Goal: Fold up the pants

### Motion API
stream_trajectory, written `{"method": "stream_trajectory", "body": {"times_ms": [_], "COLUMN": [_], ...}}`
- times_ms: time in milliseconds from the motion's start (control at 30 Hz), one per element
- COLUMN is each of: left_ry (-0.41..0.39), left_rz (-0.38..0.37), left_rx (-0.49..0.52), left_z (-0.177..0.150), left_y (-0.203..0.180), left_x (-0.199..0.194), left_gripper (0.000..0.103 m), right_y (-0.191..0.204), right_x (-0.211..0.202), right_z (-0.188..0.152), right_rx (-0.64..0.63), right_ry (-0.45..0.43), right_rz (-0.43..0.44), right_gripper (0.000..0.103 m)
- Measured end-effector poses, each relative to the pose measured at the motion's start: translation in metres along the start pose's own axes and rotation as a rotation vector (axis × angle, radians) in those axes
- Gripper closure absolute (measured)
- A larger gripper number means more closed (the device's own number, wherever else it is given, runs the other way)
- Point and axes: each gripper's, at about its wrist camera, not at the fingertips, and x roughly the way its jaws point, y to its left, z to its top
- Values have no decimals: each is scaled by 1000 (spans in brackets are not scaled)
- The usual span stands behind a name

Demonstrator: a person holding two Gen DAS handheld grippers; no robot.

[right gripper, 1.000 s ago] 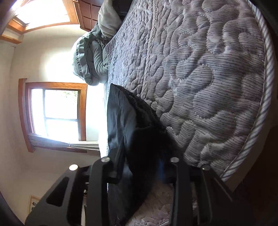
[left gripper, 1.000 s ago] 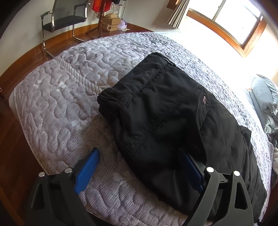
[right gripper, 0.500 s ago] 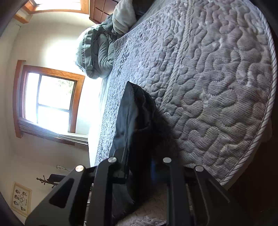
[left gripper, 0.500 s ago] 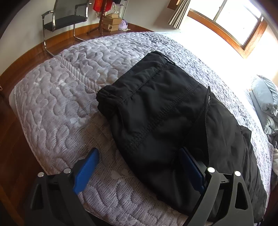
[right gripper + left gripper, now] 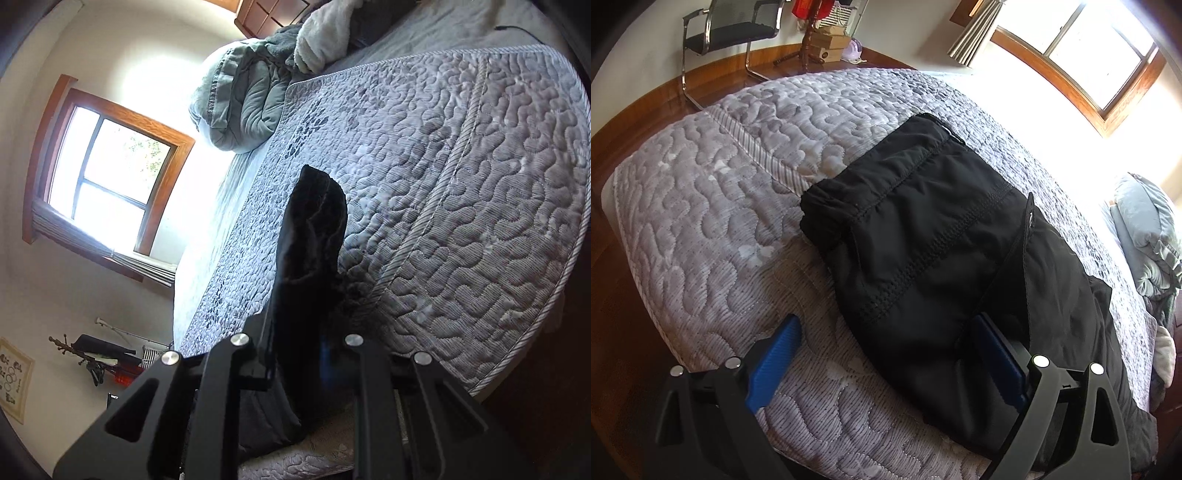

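Black, slightly shiny pants (image 5: 934,254) of thin woven fabric lie folded into a thick bundle on the grey quilted bed cover (image 5: 713,221), straight ahead of my left tongs (image 5: 882,354) and reaching back under them. My left tongs are spread wide: the blue ribbed pad (image 5: 774,363) on the left hangs over bare quilt, clear of the cloth, while the other blue pad is tucked against the near edge of the bundle, with a dark flap of fabric standing up just beyond it. Nothing is gripped between them.

My right tongs (image 5: 295,354) are pressed together on a fold of the same black pants (image 5: 310,266), which rises as a narrow dark ridge directly in front of the fingers and stands up off the quilt. To its right the quilted cover runs out to a corded edge.

Farther out, a rumpled grey-green duvet (image 5: 240,99) is heaped at the far end of the bed, a wood-framed window (image 5: 107,170) glows to the left of my right tongs, and a black chrome-legged chair (image 5: 731,29) stands on the wooden floor beyond my left tongs.
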Motion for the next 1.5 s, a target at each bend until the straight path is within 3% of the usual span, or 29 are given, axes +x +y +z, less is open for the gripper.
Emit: {"method": "stream_trajectory", "body": {"times_ms": [433,733,1500], "left_ry": [6,8,5], "left_rz": [-61,-83,-94], "left_rx": [-31,-38,-47], "left_z": [-1,0,-2], "left_y": [8,11,13], "left_x": [-4,-5,-8], "left_gripper": [6,5,5], "right_y": [64,86,149], "right_x": [-9,-12,-10], "right_z": [-6,-15,-34], "right_rx": [-156,-206,-327], "right_ry": [9,11,31], "right_rz": [-30,-34,25], "right_gripper": [87,87,87]}}
